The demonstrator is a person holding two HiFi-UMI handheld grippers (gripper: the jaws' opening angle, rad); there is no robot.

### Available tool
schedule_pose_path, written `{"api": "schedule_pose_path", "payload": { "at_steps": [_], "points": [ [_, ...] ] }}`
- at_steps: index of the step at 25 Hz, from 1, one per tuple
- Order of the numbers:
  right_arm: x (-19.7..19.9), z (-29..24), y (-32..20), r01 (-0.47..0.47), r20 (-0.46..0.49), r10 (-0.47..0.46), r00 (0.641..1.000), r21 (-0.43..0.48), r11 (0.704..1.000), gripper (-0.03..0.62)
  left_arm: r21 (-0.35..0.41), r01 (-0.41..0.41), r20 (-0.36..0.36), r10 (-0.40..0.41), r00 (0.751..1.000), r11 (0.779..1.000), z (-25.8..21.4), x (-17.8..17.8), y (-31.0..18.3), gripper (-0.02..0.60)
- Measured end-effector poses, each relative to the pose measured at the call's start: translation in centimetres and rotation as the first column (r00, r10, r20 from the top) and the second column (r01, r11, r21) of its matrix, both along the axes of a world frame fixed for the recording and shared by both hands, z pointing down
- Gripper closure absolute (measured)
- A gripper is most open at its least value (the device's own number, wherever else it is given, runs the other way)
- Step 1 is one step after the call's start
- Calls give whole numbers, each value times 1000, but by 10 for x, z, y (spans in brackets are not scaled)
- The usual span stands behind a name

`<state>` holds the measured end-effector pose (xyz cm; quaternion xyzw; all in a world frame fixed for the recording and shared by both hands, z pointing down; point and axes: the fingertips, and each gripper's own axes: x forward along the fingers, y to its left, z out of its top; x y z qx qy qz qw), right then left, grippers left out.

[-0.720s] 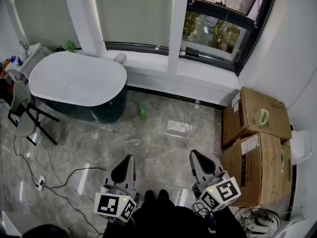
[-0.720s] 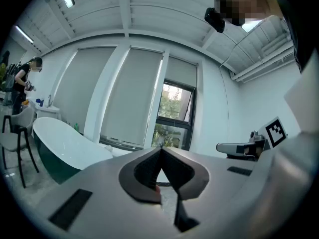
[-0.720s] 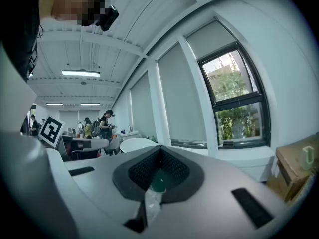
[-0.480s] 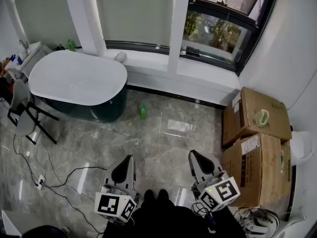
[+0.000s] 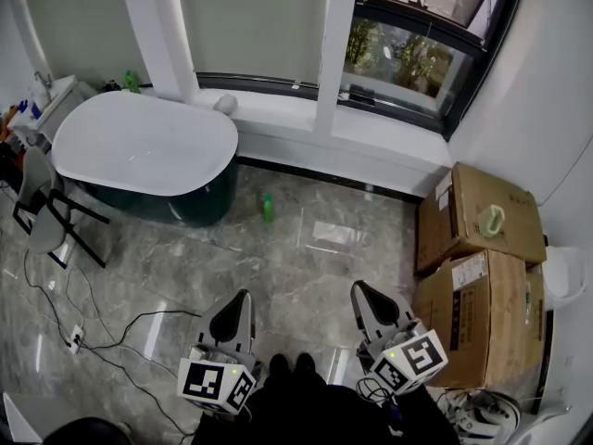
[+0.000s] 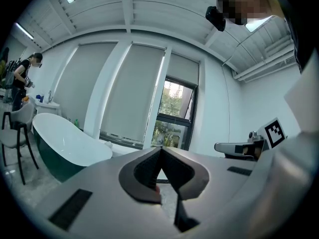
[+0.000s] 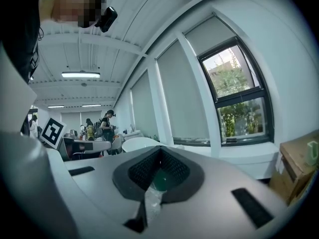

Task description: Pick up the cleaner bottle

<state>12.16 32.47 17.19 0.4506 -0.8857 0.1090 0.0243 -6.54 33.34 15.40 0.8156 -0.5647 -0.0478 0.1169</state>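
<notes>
grey veined stone, glossy enough to catch the window light, makes the floor [image 5: 306, 267] in the head view. only that view shows the cleaner bottle [image 5: 268, 209]: small, green, upright on the floor just beside the rounded end of the bathtub [image 5: 139, 146], on the side facing the cardboard boxes [image 5: 477, 211]. the bathtub is a smooth white oval with a dark green outer wall. a grey chair [image 5: 42, 216] with thin black legs stands at its other end, and a black cable [image 5: 102, 341] trails over the floor nearer the camera.

the left gripper view shows the bathtub from low down and, past its far end, a person [image 6: 25, 76] standing; the head view has no such figure. the right gripper view shows the bathtub small and distant, with people [image 7: 107, 126] beyond it.

the left hand-held gripper [image 5: 243, 297] has matt grey shells and dark ribbed pads; its jaws are pressed together at the tips with nothing between them [image 6: 160, 149]. the right hand-held gripper [image 5: 358, 289] looks the same, its tips meeting and empty [image 7: 159, 149]. both sit well apart from the cleaner bottle, on the side of it away from the bathtub, pointing roughly its way.
</notes>
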Motion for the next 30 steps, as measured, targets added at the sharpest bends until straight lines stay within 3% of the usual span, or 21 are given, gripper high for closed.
{"api": "schedule_pose_path", "payload": {
  "at_steps": [12,16,23,30],
  "points": [
    [1,7,-9,-9,-5,9,1000,-24,1000,592,-34,5,-39,-7,999,999,11,-6,-11,577],
    [21,4,-17,-32,-7,32,999,-25,999,592,-53,11,-61,-15,998,999,13,0,-19,577],
    [60,4,-35,-78,-1,78,997,-34,996,592,-69,18,-34,-21,999,997,18,13,-30,577],
    [64,13,-40,-74,-11,74,997,-49,996,592,-76,20,-21,-21,1000,997,20,23,-39,577]
  ]
}}
